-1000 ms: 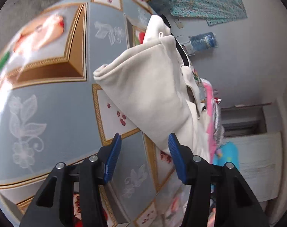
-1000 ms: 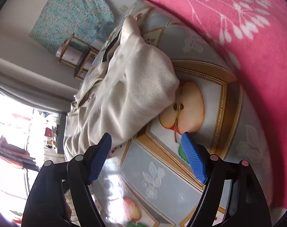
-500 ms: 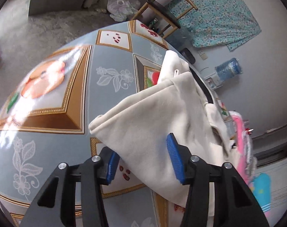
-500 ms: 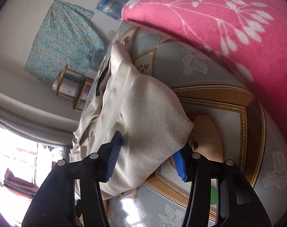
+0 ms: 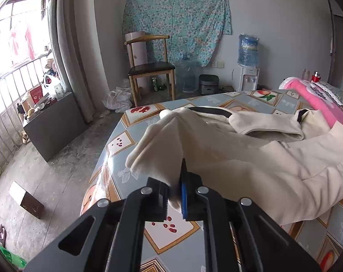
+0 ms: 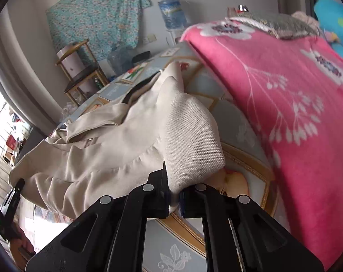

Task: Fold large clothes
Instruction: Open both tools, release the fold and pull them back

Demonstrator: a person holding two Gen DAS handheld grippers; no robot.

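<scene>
A large cream jacket (image 5: 239,154) lies spread over a table with a fruit-patterned cloth (image 5: 117,145). My left gripper (image 5: 179,181) is closing its jaws on a corner of the jacket's ribbed hem, and the blue pads press on the cloth and lift it off the table. In the right wrist view the same jacket (image 6: 103,154) stretches away to the left. My right gripper (image 6: 173,195) is closing its jaws on the other ribbed hem corner (image 6: 189,149), which is pinched between the pads and raised.
A pink flowered blanket (image 6: 284,102) lies folded at the table's right side. Beyond the table's far edge stand a wooden chair (image 5: 148,72), a water dispenser (image 5: 248,77) and loose bottles. A small box (image 5: 26,199) sits on the floor at the left.
Both grippers went from open around the jacket's hem to closed on it. Both rose with the cloth, and the left one rolled until the room looks upright.
</scene>
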